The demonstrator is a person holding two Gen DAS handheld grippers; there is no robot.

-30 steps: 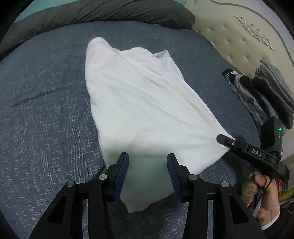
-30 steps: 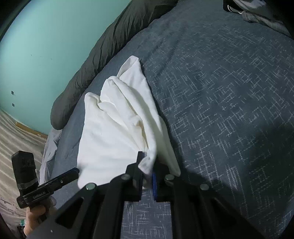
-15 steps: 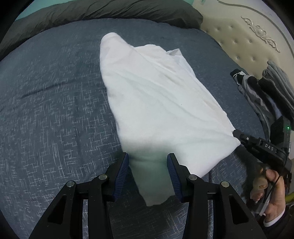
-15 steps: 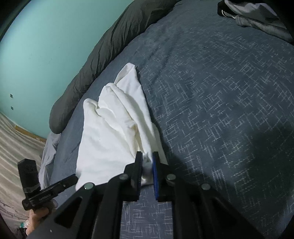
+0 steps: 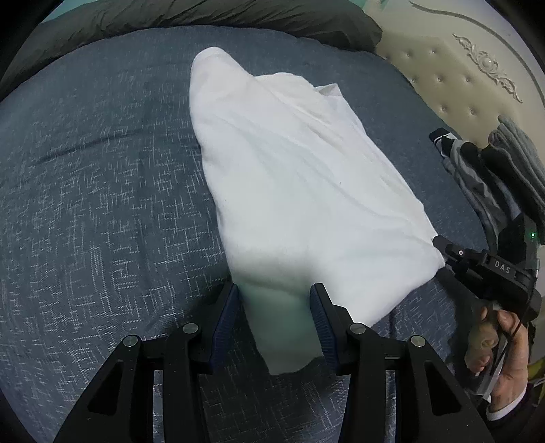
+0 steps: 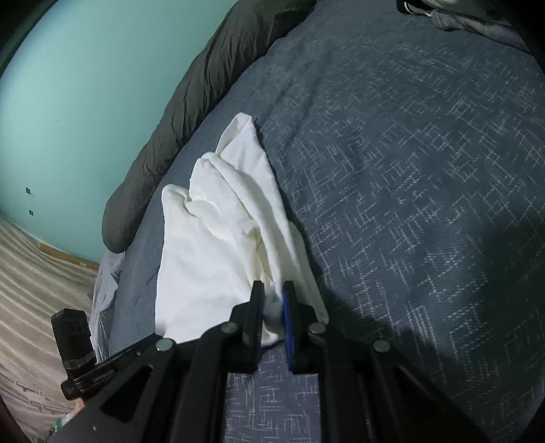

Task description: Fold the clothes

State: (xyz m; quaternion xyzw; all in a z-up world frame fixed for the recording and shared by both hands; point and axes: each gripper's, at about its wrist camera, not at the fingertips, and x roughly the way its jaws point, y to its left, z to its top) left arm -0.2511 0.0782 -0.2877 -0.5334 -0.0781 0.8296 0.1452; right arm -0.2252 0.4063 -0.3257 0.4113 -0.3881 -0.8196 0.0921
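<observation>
The left tongs (image 5: 276, 318) point forward, low over the bed (image 5: 102, 204), with their two blue-padded fingers (image 5: 224, 323) spread wide. The near corner of the white garment (image 5: 299, 184) lies between them, shaded and loose on the cover; neither pad presses it. The right tongs (image 6: 272, 306) reach in from the garment's right corner, their fingers drawn close and pinching a small bunch of white cloth between them. In the left wrist view the right tongs (image 5: 442, 247) show as a black nose touching that same corner, with the person's right hand (image 5: 504, 351) wrapped round the handle below and behind it.

The white garment lies on the blue-grey patterned bed cover, a long, roughly folded shape running away from the left tongs toward the dark grey duvet (image 5: 204, 17) rolled along the far edge of the bed. From the right wrist view the garment (image 6: 211, 245) shows several soft ridges and layered folds rising from the pinched corner, its far tip ending near the duvet (image 6: 204, 68).

To the right of the garment, against the cream tufted headboard (image 5: 453, 71), sits a pile of grey and black clothes (image 5: 494, 170). Beyond the duvet stands a teal wall (image 6: 85, 85).
</observation>
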